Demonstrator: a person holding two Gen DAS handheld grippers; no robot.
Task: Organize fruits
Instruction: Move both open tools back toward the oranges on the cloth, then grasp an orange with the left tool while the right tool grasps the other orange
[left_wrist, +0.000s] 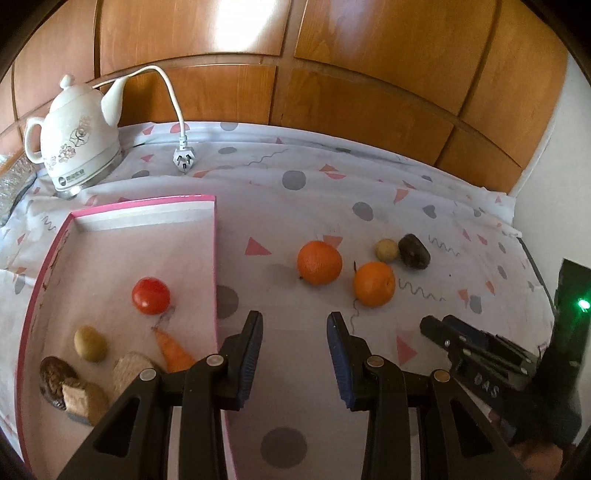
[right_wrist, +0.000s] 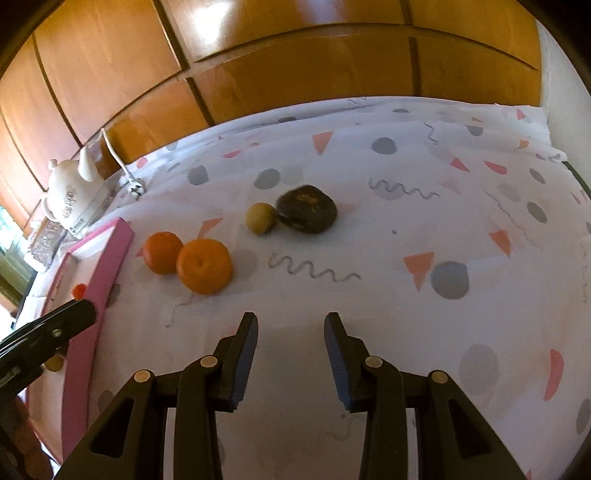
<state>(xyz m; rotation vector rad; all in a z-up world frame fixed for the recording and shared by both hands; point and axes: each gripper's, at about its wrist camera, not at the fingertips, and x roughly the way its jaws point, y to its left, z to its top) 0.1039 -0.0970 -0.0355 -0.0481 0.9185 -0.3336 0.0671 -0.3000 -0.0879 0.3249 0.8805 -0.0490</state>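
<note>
Left gripper (left_wrist: 294, 317) tilted down over the pink tray's (left_wrist: 215, 236) right wall, fingers parted, nothing between them. Right gripper (right_wrist: 290, 319) tilted down over bare tabletop (right_wrist: 369, 295), fingers parted, empty. Two oranges (left_wrist: 319, 262) (left_wrist: 373, 284), a small yellowish fruit (left_wrist: 386, 250) and a dark fruit (left_wrist: 413, 251) lie far of both grippers. Tomato (left_wrist: 150, 295), carrot (left_wrist: 173, 350) in tray.

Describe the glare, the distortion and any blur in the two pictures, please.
Left wrist view: bright glare on the wooden panels; fisheye bends the pink tray edge; dark corners; the fruit is sharp. Right wrist view: glare on the panels too; the cloth bulges like a dome; the kettle at the rim looks soft.
</note>
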